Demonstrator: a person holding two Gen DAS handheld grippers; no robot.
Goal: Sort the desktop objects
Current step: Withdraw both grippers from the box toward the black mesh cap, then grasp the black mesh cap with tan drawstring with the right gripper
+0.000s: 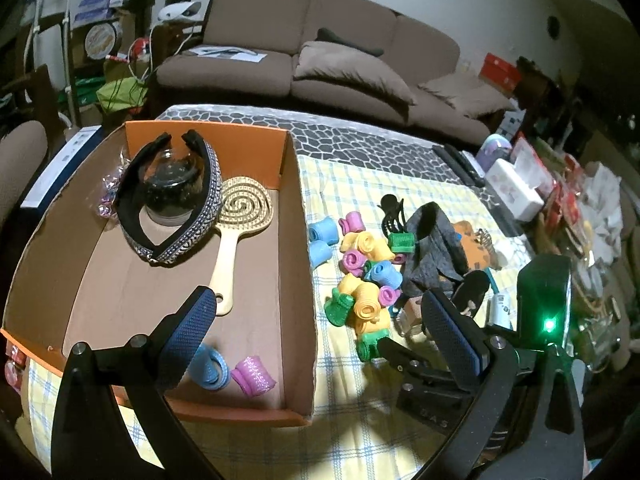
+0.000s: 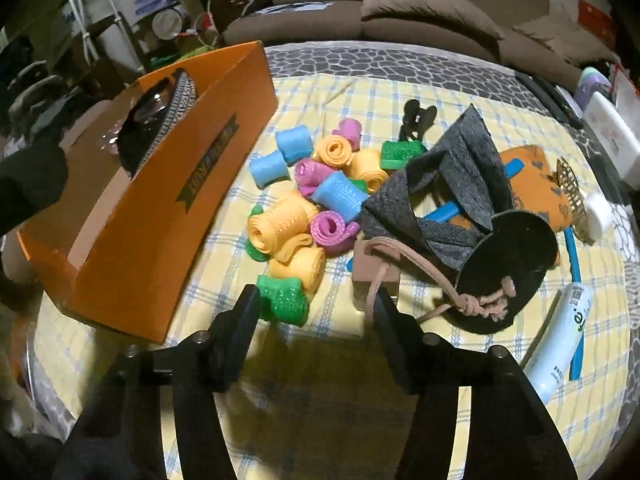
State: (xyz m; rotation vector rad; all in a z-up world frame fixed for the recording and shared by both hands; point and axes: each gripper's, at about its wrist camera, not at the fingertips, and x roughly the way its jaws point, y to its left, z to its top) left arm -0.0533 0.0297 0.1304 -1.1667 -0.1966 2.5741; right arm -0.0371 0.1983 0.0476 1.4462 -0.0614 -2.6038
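Progress partial: box (image 1: 292, 280) under left claw (image 1: 316, 312) holds brush (image 1: 236, 232), headband (image 1: 180, 208), jar (image 1: 172, 184), two rollers (image 1: 232, 372). Roller pile (image 2: 304, 208) just ahead of right claw (image 2: 316, 312), pouch (image 2: 444, 184) beyond it, unsorted. Both claws spread, empty

box (image 1: 294, 216) sits left on the cloth (image 1: 352, 184), headband (image 1: 176, 200), brush (image 1: 236, 220) and two rollers (image 1: 230, 370) in it; roller pile (image 1: 360, 272) right of it, pouch (image 1: 430, 248) further right, sofa (image 1: 320, 52) behind
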